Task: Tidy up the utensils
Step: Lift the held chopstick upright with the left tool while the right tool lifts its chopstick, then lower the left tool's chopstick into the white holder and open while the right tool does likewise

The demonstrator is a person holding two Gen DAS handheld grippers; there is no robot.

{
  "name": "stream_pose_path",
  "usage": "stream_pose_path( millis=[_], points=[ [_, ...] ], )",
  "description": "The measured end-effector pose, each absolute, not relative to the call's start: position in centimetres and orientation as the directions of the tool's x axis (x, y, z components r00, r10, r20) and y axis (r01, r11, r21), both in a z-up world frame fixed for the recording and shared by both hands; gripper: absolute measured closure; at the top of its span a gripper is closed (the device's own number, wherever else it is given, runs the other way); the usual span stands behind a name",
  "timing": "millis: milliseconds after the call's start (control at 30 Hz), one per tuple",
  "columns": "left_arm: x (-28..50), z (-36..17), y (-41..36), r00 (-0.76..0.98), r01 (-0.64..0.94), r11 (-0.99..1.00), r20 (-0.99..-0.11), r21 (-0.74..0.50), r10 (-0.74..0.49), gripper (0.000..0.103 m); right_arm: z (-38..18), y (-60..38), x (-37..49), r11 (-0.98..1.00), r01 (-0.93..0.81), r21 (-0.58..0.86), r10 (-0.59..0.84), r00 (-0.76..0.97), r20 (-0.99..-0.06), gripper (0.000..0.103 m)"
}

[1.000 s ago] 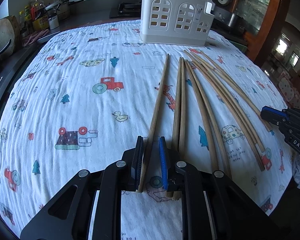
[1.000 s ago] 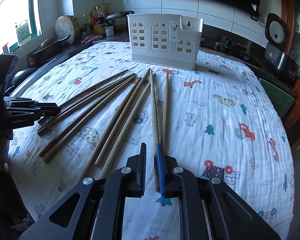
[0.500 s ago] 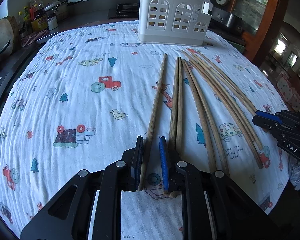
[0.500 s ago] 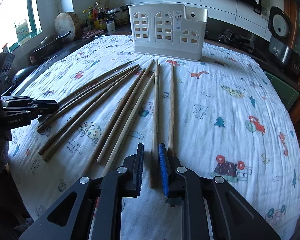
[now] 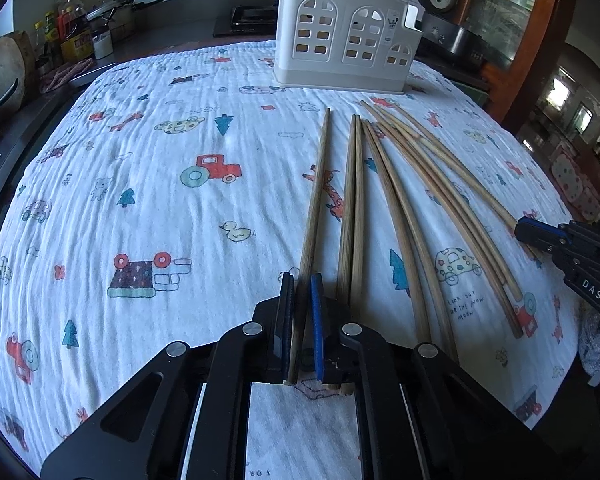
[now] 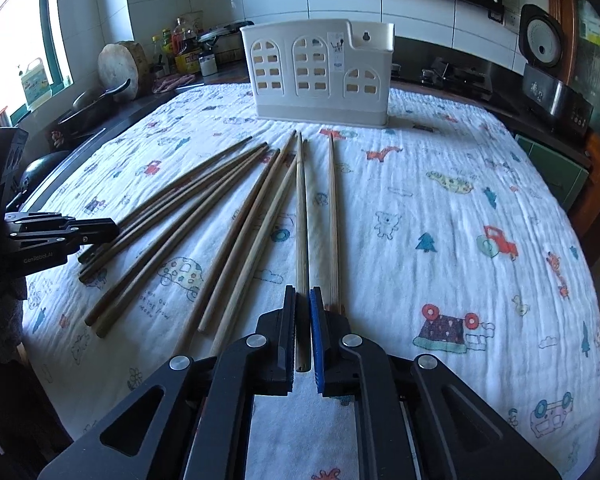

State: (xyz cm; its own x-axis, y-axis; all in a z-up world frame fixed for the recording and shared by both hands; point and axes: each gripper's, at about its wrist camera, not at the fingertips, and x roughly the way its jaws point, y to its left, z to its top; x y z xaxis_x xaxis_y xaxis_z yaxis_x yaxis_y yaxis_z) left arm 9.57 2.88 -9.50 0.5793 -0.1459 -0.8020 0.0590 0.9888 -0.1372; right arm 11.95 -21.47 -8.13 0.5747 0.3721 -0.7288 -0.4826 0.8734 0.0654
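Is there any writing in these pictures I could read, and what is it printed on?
"GenRobot.AI": on the side of the left gripper, seen from the right wrist.
"DAS": on the right gripper, seen from the left wrist; the rest is cut off.
"LOOK OUT FOR THE NEW MOON": my reading of small print on the tablecloth below the car drawing.
Label on the white utensil holder: too small to read.
Bottle labels on the counter: blurred.

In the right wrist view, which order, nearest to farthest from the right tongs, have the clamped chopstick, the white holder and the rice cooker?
1. The clamped chopstick, between the right tongs.
2. The white holder, straight ahead on the cloth.
3. The rice cooker, far right, on the counter.
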Motion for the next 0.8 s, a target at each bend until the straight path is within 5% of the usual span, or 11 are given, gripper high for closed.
stream_pose_path(
  millis=[500, 800],
  points=[
    [9.2, -0.3, 2.2, 0.74, 0.136, 0.989, -0.658, -0.053, -0.137, 0.097, 2.6, -20.1, 13.1, 0.843, -0.537, -0.035, 0.428, 0.708, -0.562, 0.096],
    [12.2, 2.3, 1.6, 0.767, 0.178, 0.984, -0.623, -0.026, -0.155, 0.097, 6.8, -17.8, 17.8, 0.818, -0.572, -0.054, 0.45, 0.696, -0.56, 0.096]
  ],
)
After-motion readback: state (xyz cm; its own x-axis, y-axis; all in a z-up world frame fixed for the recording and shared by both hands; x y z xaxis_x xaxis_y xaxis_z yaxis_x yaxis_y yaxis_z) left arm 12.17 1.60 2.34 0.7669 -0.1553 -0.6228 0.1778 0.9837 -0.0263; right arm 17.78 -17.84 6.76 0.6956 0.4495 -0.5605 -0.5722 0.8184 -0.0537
